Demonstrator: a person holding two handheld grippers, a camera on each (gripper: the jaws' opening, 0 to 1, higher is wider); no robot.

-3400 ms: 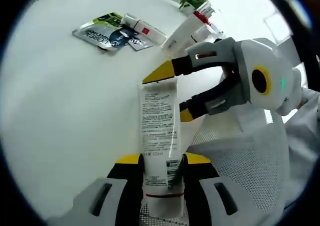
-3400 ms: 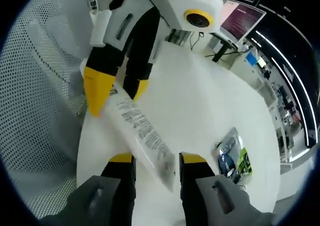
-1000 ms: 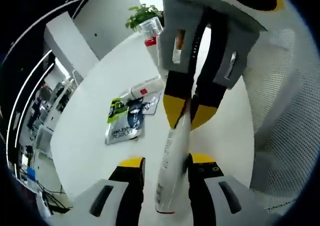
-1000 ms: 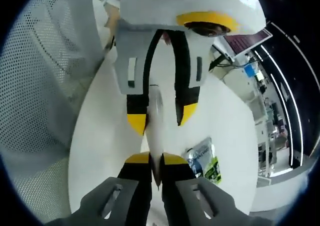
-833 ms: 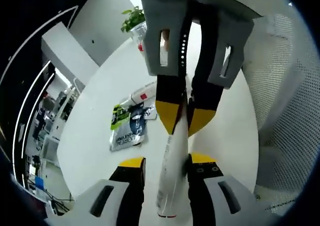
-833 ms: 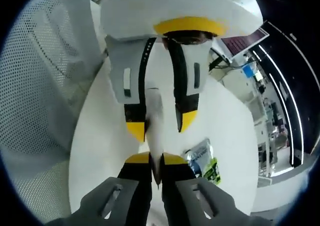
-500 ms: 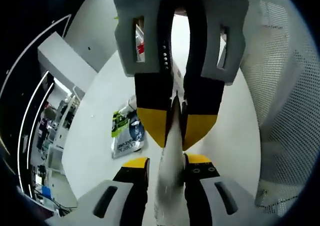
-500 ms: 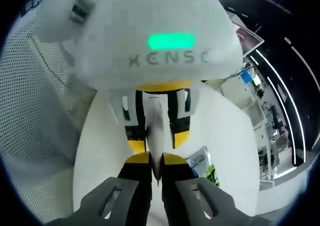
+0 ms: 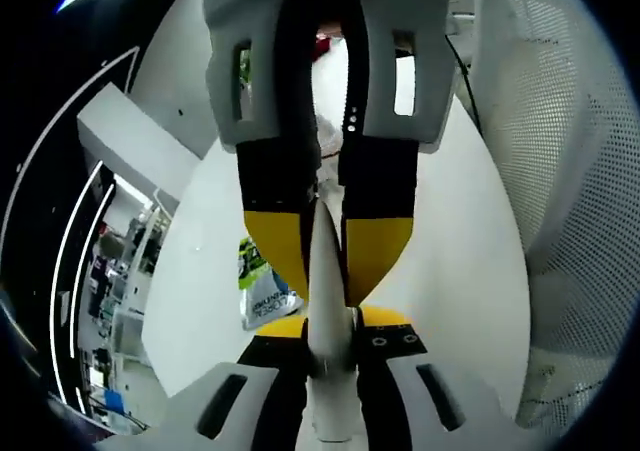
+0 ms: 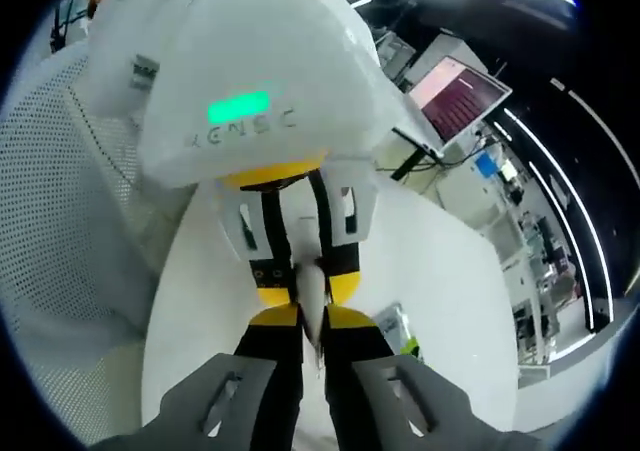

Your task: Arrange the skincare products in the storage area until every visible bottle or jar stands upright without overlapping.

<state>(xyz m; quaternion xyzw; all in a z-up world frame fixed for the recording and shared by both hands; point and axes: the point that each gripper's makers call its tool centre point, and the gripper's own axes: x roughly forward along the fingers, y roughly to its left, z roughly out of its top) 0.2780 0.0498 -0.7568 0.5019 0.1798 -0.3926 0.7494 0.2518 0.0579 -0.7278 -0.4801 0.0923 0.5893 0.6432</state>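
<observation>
Left gripper (image 9: 330, 336): its fingers are closing on the cap end of the tube (image 9: 325, 271), low in the left gripper view.
Right gripper (image 10: 312, 323): its fingers are pinching the flat crimped end of the tube (image 10: 312, 306), low in the right gripper view.
Tube: it is hanging in the air above the tabletop (image 9: 450, 261), held at both ends, seen edge-on as a thin white strip.
Key relation: the tube's long axis is running straight from one gripper to the other, so the two are facing nose to nose with the tube between them; the right gripper (image 9: 330, 251) is looming over the left gripper view, and the left gripper (image 10: 300, 281) over the right gripper view. Judging by this, one gripper must let go before the tube can be stood on its cap.
Mesh basket (image 9: 570, 171): it is standing just beside the grippers, on the right of the left gripper view.
Sachets (image 9: 262, 289): they are lying flat on the tabletop, well apart from the tube.
Hidden: the tube's label and cap are hard to make out, and the other products are masked by the gripper bodies.
</observation>
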